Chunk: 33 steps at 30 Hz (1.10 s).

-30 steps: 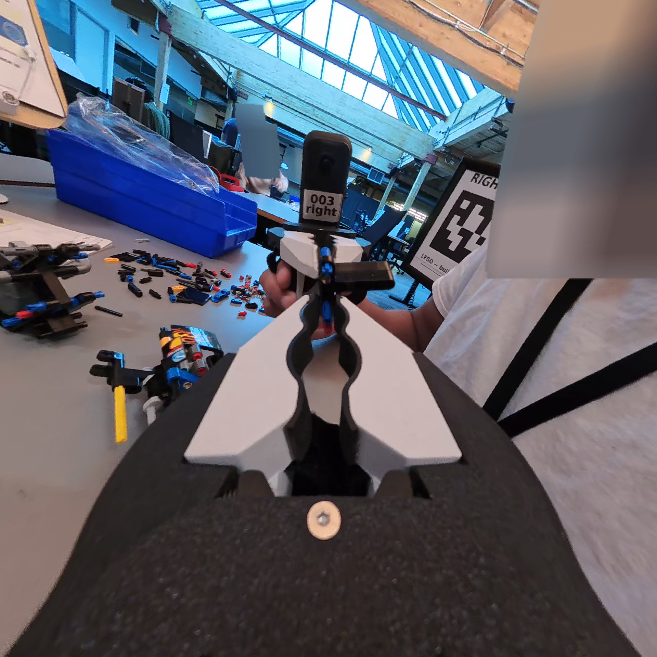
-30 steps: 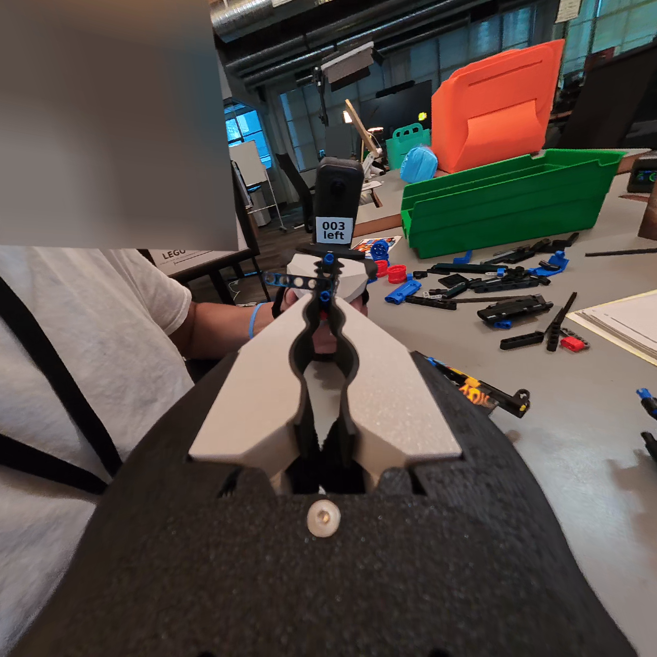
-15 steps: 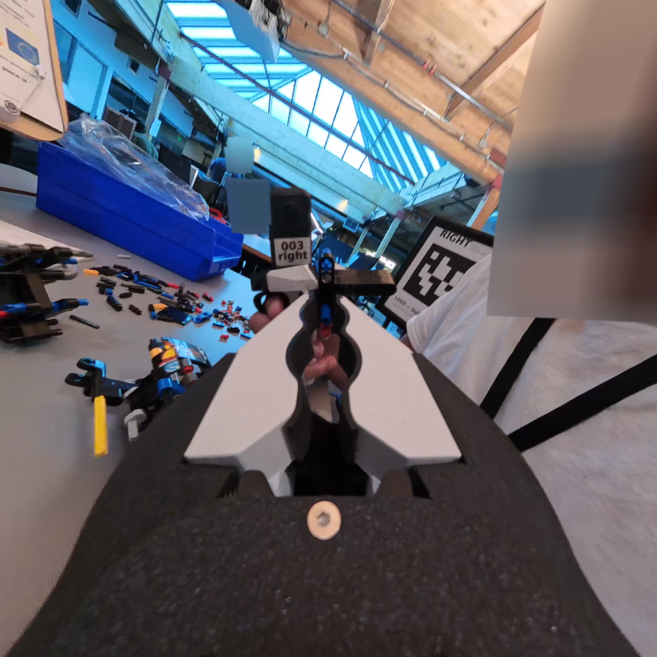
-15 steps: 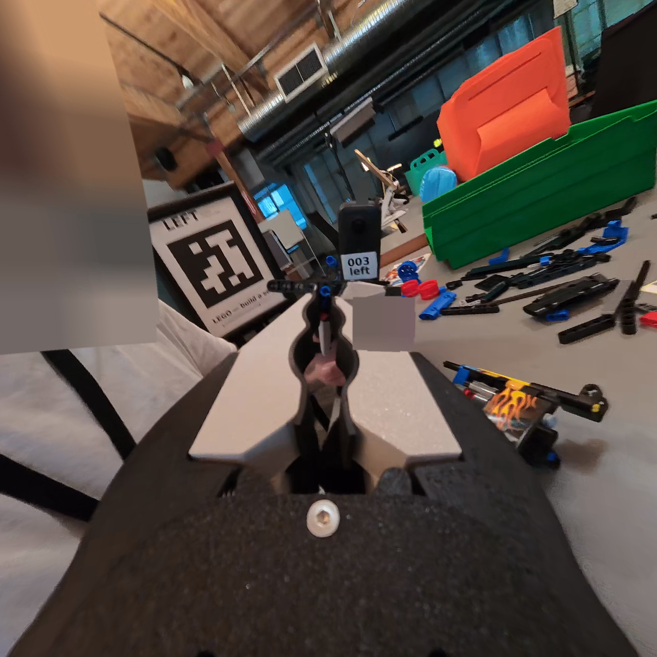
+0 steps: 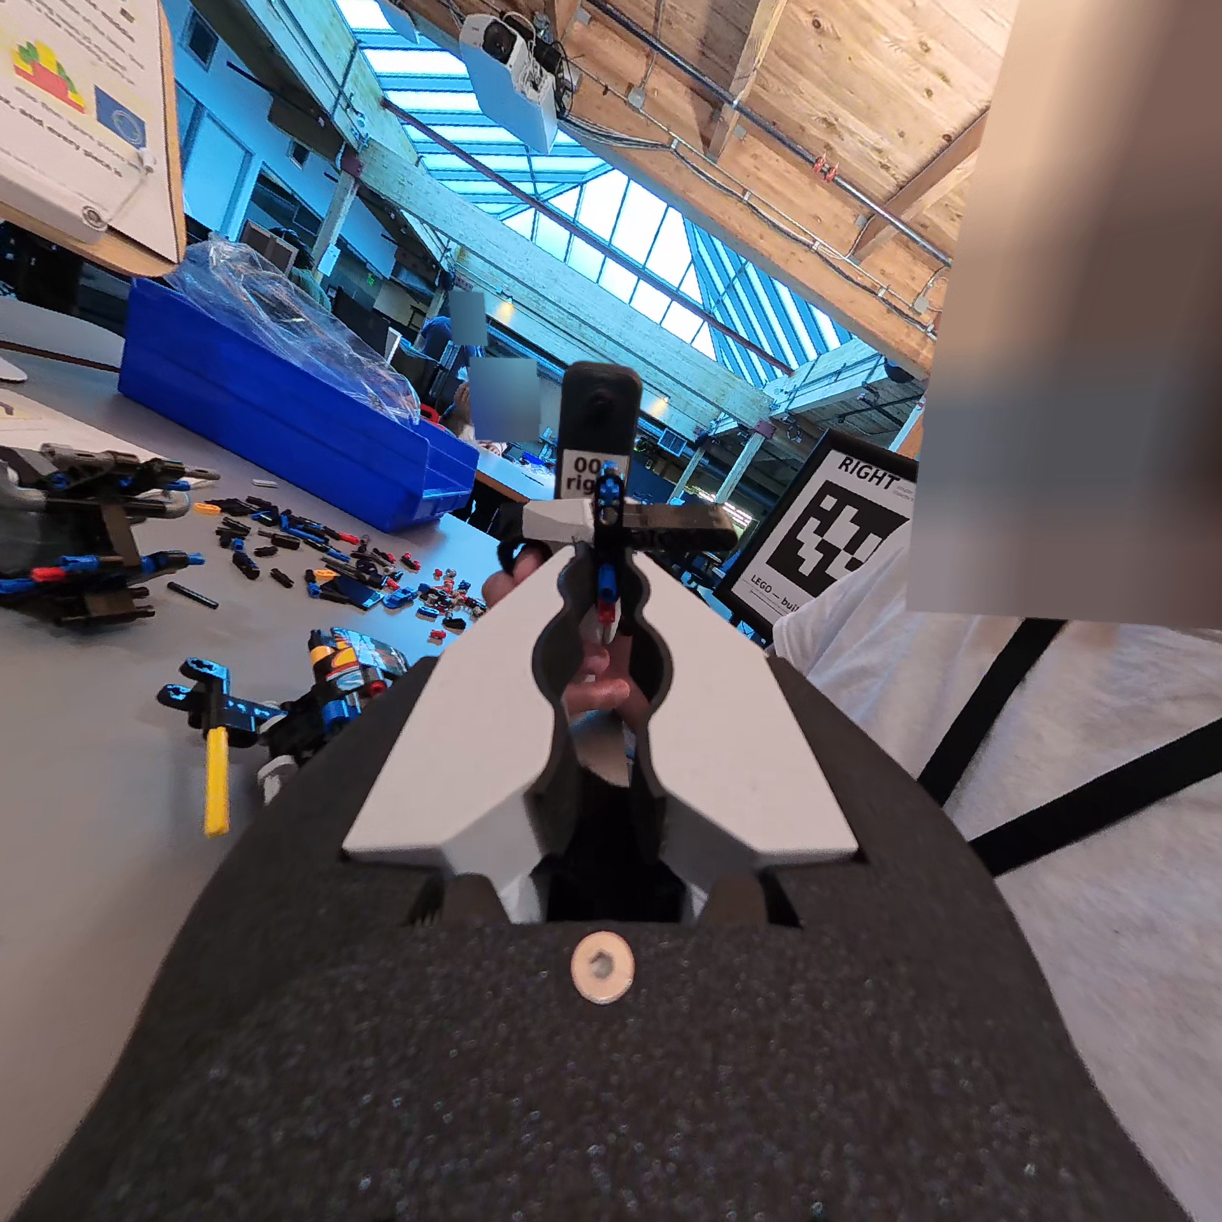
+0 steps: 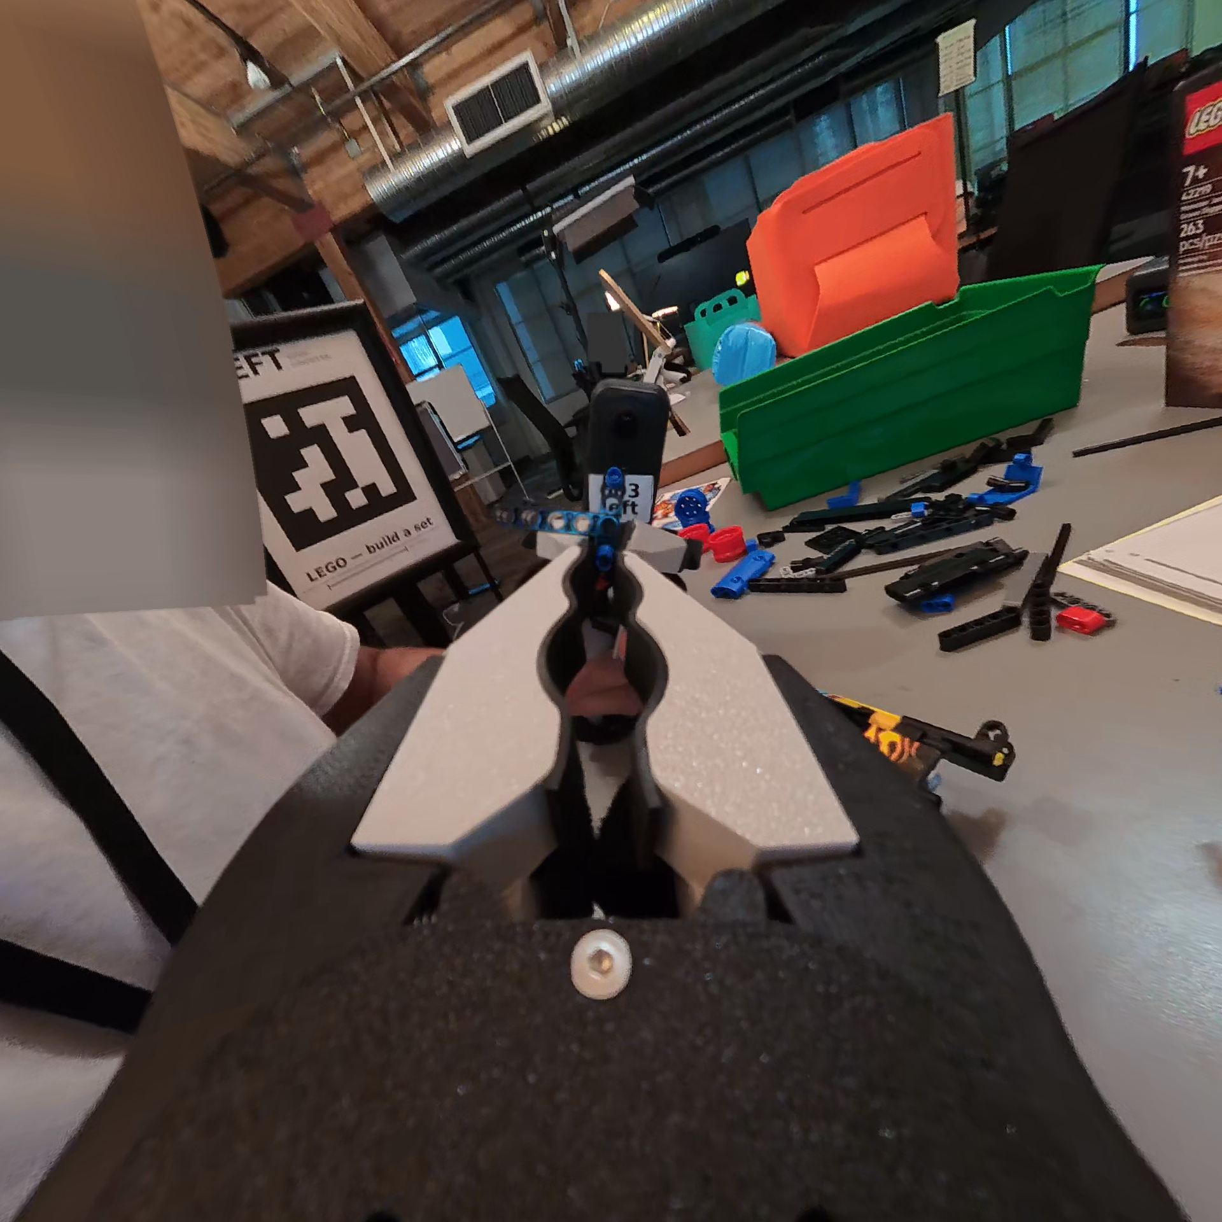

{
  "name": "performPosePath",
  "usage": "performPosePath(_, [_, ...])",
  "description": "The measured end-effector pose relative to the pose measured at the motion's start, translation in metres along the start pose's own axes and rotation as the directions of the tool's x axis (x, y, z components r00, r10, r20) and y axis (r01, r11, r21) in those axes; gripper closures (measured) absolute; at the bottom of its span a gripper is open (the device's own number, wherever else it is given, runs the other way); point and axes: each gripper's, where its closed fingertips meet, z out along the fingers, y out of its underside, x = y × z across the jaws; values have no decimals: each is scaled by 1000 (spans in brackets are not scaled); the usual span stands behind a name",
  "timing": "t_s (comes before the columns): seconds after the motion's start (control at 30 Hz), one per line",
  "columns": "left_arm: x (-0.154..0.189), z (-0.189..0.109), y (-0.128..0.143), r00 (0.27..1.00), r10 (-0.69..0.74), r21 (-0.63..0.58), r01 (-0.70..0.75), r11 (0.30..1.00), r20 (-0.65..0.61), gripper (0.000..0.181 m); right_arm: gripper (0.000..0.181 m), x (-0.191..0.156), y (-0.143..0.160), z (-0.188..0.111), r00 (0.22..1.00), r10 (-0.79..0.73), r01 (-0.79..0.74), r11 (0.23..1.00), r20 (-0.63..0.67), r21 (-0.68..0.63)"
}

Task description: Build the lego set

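Both tongs meet tip to tip above our grey table [image 5: 99,859]: our left gripper [image 5: 605,582] is clenched on a small black piece with blue pins [image 5: 607,522], our right gripper [image 6: 600,562] clamped on a holed beam [image 6: 559,522]. Printed labels mark each gripper's camera; a boxed set [image 6: 1197,218] and marker placards [image 6: 330,456] carry writing. Loose lego parts [image 5: 330,562] lie scattered near a blue bin [image 5: 278,410] and a green bin [image 6: 912,390], under skylights [image 5: 595,218].

A blue bin [image 5: 284,410] with clear plastic [image 5: 291,330] in it sits on the grey table [image 5: 79,727]. A green bin [image 6: 912,383] stands before an orange cover [image 6: 859,231]. Framed marker signs [image 5: 826,535] [image 6: 330,449] stand beside a person's white shirt [image 5: 1058,859].
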Motion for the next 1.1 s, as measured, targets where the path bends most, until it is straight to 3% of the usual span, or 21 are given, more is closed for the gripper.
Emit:
performPosePath(0.33, [0, 2, 9, 1000, 15, -79, -15, 997, 7, 176, 178, -1, 8, -4, 1000, 19, -17, 998, 20, -60])
performPosePath(0.47, [0, 3, 18, 998, 53, -161, -49, 986, 19, 175, 178, -2, 17, -7, 999, 22, -17, 991, 37, -132])
performPosePath(1.1, [0, -1, 16, 998, 67, -160, -62, 985, 22, 176, 176, -1, 11, -16, 999, -33, 37, 987, 34, -155])
